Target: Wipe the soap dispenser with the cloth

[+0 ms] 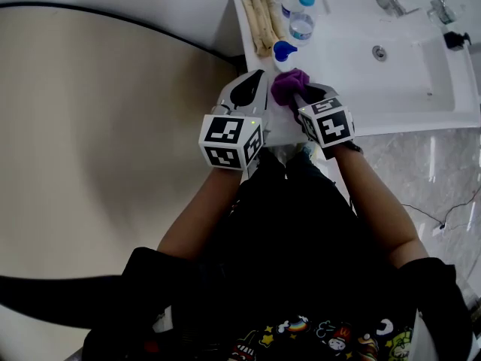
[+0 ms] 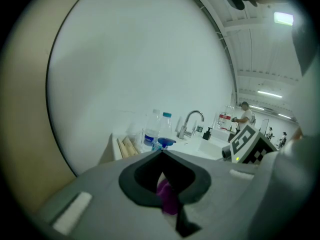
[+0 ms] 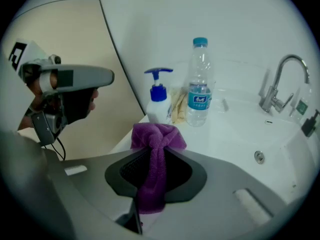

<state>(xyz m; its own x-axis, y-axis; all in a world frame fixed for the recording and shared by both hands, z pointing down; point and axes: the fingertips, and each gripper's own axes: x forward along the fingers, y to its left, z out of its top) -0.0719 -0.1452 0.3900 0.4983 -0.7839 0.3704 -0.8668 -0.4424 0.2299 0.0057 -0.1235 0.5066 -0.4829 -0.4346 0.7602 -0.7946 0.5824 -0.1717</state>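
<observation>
White bench (image 1: 342, 66) fills the space ahead, with beige floor to its left, and both tools hang over its near edge. Closest in, the right hand-held gripper (image 1: 299, 95) is clenched on the purple cloth (image 3: 156, 136). The fabric is pinched between the jaws, a knotted bunch stands proud of the tips and a tail hangs back toward the handle. Just beside it on the left, the left hand-held gripper (image 2: 162, 153) has its jaws drawn together at the tips and carries nothing I can name. A small purple patch shows low in the gap between them, and I cannot tell what it is. Just beyond the cloth stands the soap dispenser (image 3: 158, 109), upright near the bench's left edge, a white body with a blue pump. The cloth looks close to it but not yet pressed against it. Behind the dispenser are a clear water bottle (image 3: 199, 91) and some beige rolls (image 1: 259, 21). Farther right lie the sink basin (image 1: 406, 66) and the faucet (image 3: 280, 81). This looks like the approach before wiping. The next move probably calls for bringing the bunched cloth against the dispenser's body, with the left tool steadying the bottle so it does not tip or slide.
</observation>
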